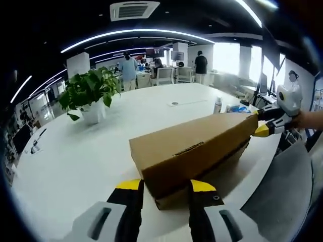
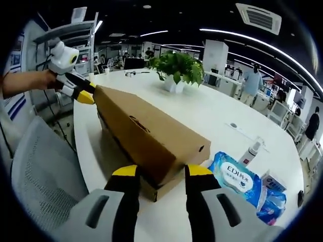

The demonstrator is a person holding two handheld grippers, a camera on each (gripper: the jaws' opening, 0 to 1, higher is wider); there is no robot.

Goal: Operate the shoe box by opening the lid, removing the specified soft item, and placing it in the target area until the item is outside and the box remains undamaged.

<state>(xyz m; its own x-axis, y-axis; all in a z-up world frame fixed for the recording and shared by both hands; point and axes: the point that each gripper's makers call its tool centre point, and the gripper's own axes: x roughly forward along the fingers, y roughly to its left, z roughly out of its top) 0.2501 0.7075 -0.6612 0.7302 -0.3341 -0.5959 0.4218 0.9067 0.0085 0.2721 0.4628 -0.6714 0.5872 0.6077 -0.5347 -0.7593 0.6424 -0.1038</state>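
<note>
The shoe box (image 1: 194, 154) is lying lengthwise on the white tabletop (image 1: 75, 161) near its edge, lid down, with a gripper working at each short end. The left gripper (image 1: 164, 189) is sitting with its yellow-tipped jaws spread to either side of the near end of the lid, and the right gripper (image 2: 156, 174) is doing the same at the opposite end; neither looks clamped, though whether the tips are touching cardboard is hard to tell. To lift the lid cleanly, both ends should probably be rising together, evenly and gently, so the cardboard is not twisting or tearing. A wet-wipe pack (image 2: 237, 179) is lying just beside the box, and a potted plant (image 1: 91, 96) is standing well apart.
</note>
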